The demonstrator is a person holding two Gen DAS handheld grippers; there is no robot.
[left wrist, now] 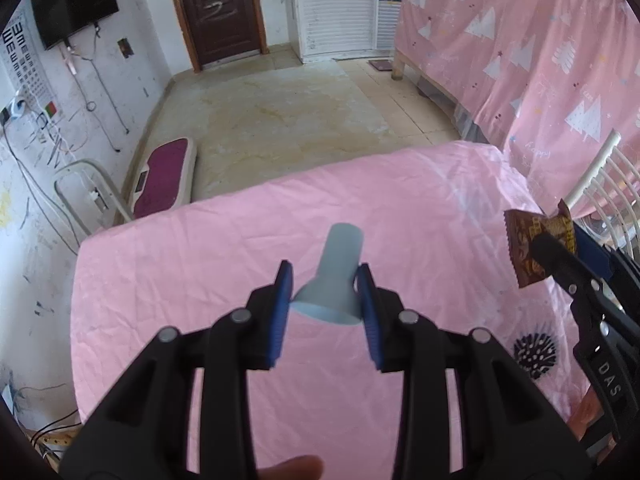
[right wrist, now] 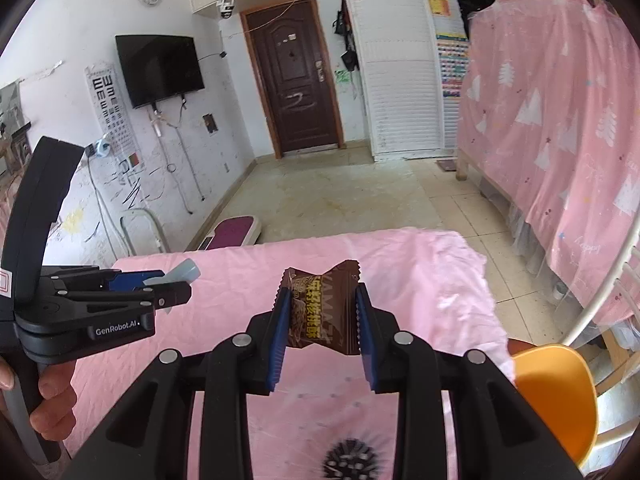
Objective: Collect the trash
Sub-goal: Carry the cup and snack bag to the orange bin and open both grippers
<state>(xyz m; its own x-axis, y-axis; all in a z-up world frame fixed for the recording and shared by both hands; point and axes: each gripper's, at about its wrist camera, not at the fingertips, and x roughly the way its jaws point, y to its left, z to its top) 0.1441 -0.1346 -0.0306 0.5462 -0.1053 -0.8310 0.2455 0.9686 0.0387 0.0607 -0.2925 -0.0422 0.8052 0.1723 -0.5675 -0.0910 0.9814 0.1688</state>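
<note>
Left wrist view: your left hand-held gripper clenches a grey funnel-shaped piece over the pink table; your right hand-held gripper grasps a brown snack wrapper.

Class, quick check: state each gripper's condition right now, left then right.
Left gripper: shut on the pale grey funnel-shaped piece, lifted above the pink cloth.
Right gripper: shut on the brown snack wrapper, also held up.

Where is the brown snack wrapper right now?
The brown snack wrapper is clamped in the right gripper above the pink-covered table, right of the left gripper.
</note>
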